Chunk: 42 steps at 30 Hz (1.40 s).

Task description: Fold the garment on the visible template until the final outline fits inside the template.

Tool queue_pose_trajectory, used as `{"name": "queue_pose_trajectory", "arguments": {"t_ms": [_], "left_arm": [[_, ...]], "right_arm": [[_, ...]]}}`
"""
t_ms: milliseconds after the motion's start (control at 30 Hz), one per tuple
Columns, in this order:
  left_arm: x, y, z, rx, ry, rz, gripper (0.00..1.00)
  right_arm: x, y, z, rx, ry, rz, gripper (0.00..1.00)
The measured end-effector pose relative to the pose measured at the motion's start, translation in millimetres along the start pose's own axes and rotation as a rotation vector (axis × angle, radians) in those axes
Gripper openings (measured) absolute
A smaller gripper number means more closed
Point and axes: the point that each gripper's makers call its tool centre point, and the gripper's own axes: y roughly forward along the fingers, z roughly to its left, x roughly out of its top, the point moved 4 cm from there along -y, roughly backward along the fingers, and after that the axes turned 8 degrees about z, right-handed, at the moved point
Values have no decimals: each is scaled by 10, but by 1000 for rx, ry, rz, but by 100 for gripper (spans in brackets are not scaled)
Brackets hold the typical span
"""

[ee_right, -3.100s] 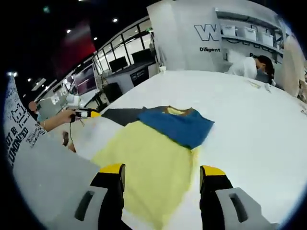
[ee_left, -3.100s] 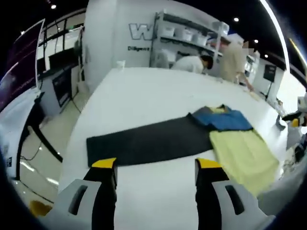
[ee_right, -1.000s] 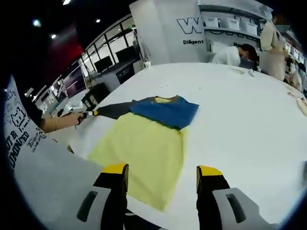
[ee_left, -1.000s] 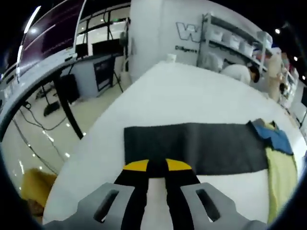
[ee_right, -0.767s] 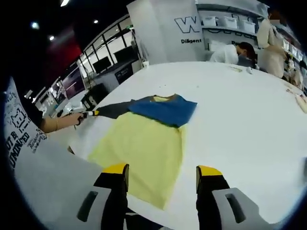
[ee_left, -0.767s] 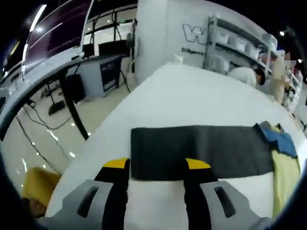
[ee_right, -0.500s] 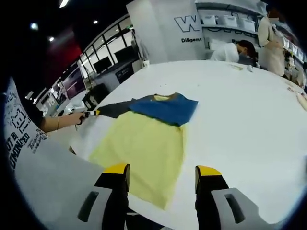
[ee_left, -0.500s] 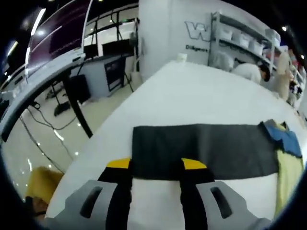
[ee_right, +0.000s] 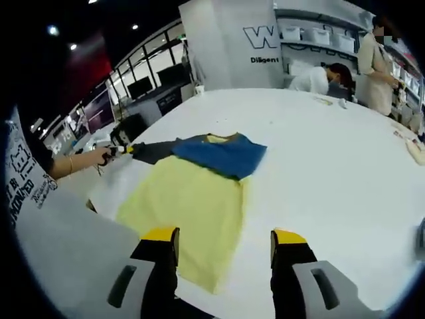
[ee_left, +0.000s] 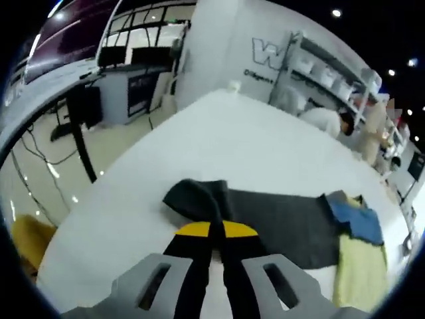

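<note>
**Two grippers at the garment: left one pinching the dark end, right one spread**

Two views cover one white table [ee_left: 219, 139]. In the left gripper view, the left gripper [ee_left: 216, 229] has its yellow-tipped jaws pressed together on the dark grey end of the garment [ee_left: 265, 216], whose tip is lifted and bunched into a rounded fold just above the jaws. The grey cloth runs on toward the table's far right side, where it meets the blue part [ee_left: 355, 219] and the yellow part [ee_left: 362, 276]. People [ee_left: 325, 119] stand at the table's far edge by shelving [ee_left: 325, 66].

In the right gripper view, the right gripper [ee_right: 222, 239] holds its jaws spread apart above the table's near edge, with nothing between them. The yellow part lies flat just ahead, the blue part beyond it. The left gripper sits at the grey end, held by a hand [ee_right: 93, 157].
</note>
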Motion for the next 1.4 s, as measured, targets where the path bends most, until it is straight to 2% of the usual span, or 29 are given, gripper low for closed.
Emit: {"name": "queue_pose_trajectory", "arguments": {"t_ms": [167, 267, 333, 367, 433, 467, 500, 567, 633, 1000, 1233, 1333, 1400], "left_arm": [[114, 80, 30, -9, 4, -12, 1], [216, 186, 94, -8, 22, -9, 1], [259, 216, 110, -10, 26, -12, 1], [315, 265, 132, -7, 30, -8, 1], [360, 310, 170, -3, 38, -1, 1], [423, 347, 210, -3, 39, -3, 1], [484, 371, 226, -3, 34, -14, 1], [573, 433, 281, 0, 39, -23, 1], [608, 469, 293, 5, 44, -19, 1], [664, 590, 372, 5, 32, 8, 1], [620, 804, 613, 36, 28, 71, 1], [613, 840, 679, 59, 27, 72, 1], [608, 911, 811, 83, 18, 78, 1]], "right_arm": [[-155, -159, 21, -17, 22, -8, 55], [-274, -276, 18, -27, 86, -36, 55], [-407, -372, 89, -36, 107, -44, 55], [-505, -429, 75, -53, 117, -43, 55], [-575, -491, 43, -61, 127, -45, 56], [-644, -551, 97, -73, 132, -54, 56], [-687, -636, 165, -64, 111, -106, 56], [-732, -699, 186, -55, 126, -137, 56], [-792, -741, 185, -65, 123, -140, 56], [-978, -870, 257, -99, 144, -148, 57], [-1174, -990, 276, -141, 192, -162, 57], [-1252, -1003, 294, -143, 219, -154, 57], [-1338, -1055, 327, -167, 243, -154, 57]]}}
